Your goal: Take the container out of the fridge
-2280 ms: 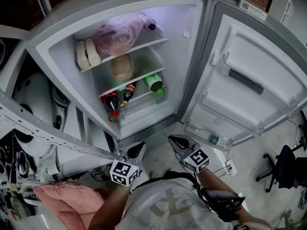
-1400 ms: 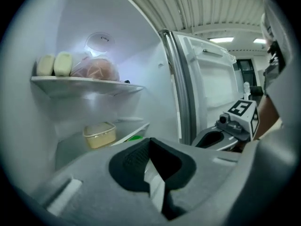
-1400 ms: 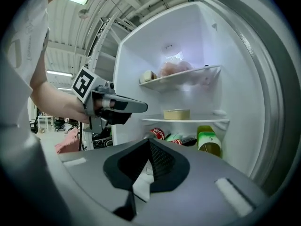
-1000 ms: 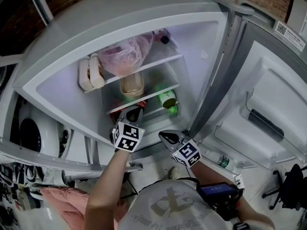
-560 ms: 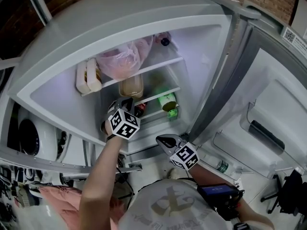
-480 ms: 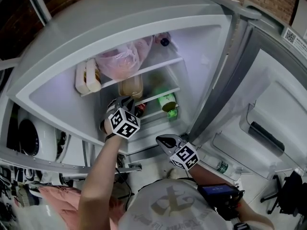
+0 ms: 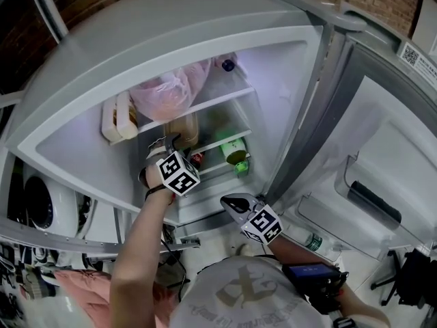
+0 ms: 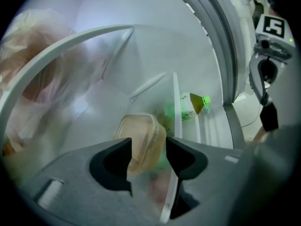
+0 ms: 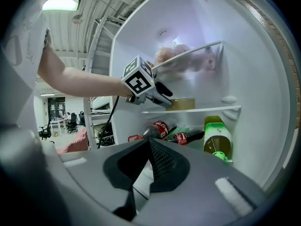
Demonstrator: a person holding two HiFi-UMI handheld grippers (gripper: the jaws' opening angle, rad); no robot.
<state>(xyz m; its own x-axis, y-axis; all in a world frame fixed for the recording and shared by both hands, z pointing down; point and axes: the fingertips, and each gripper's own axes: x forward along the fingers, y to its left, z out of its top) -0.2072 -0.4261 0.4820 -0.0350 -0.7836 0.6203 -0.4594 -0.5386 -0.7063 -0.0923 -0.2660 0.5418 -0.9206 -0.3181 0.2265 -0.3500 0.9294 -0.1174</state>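
Note:
The container point(image 7: 185, 129) is a tan, see-through tub with a lid on the fridge's middle shelf point(image 7: 217, 142). My left gripper point(image 7: 172, 143) reaches into the fridge right in front of it. In the left gripper view the container point(image 8: 142, 139) shows between the tips of the left gripper point(image 8: 148, 149), whose jaws are opening and do not press on it. My right gripper point(image 7: 229, 200) hangs low outside the fridge, shut on nothing. The right gripper view has its closed tips point(image 9: 150, 144) in front, with the left gripper point(image 9: 162, 97) and the container point(image 9: 184, 103) beyond.
A pink plastic bag point(image 7: 168, 87) and pale packs point(image 7: 115, 118) fill the top shelf. On the lower shelf lie a green bottle point(image 7: 234, 151) and cola bottles point(image 9: 159, 128). The fridge door point(image 7: 372, 149) stands open at the right, a water bottle point(image 7: 308, 240) in its bottom rack.
My left gripper rose from below the fridge, went in to the middle shelf and opened its jaws around the container. The right gripper stayed low and shut.

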